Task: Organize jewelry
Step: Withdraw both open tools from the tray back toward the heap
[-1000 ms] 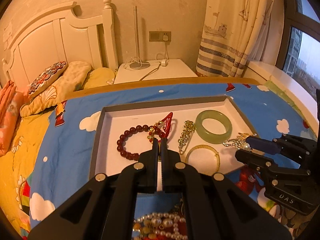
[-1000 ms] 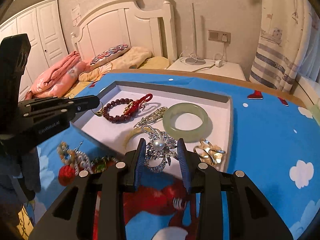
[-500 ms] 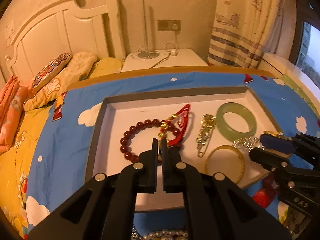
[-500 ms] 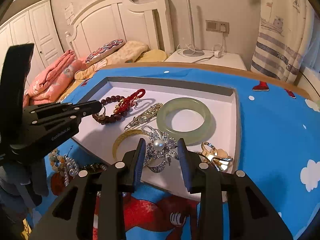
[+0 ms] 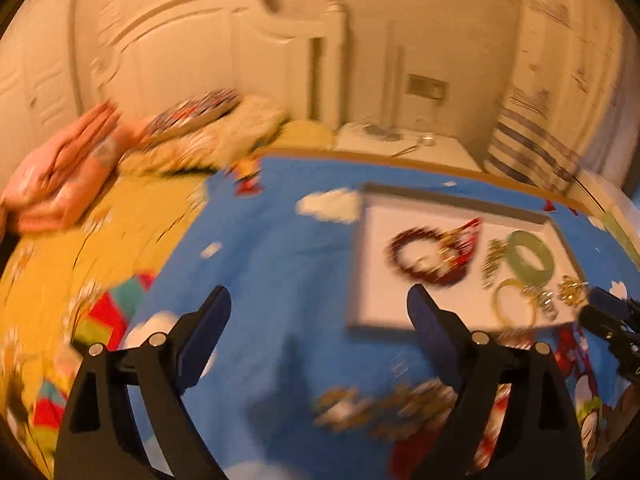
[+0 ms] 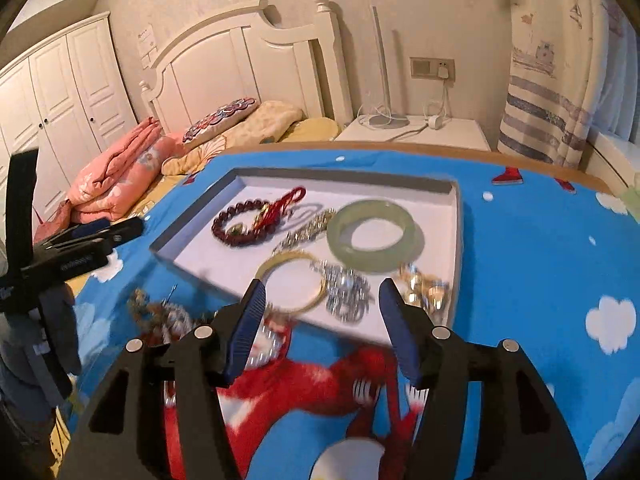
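Observation:
The white tray (image 6: 344, 178) on the blue cloth holds a red bead bracelet (image 6: 244, 224), a green bangle (image 6: 374, 234), a gold bangle (image 6: 292, 284), a silver pin (image 6: 308, 232) and a gold piece (image 6: 428, 288). My right gripper (image 6: 322, 296) hovers at the tray's near edge with its jaws opening. A silver pearl brooch (image 6: 346, 288) lies in the tray just ahead of them, touched by neither pad. My left gripper (image 5: 316, 312) is left of the tray (image 5: 356, 260) over bare cloth, its jaws opening wide and empty. The left wrist view is blurred.
Loose beads and pearls (image 6: 168, 312) lie heaped on the cloth before the tray's left corner, also blurred in the left wrist view (image 5: 384, 404). A bed with pillows and pink bedding (image 6: 116, 184) lies to the left. A nightstand (image 6: 416, 132) and curtain stand behind.
My left gripper went from shut to wide open and swung left, away from the tray. My right gripper's jaws spread apart from around the silver brooch, which now lies in the tray.

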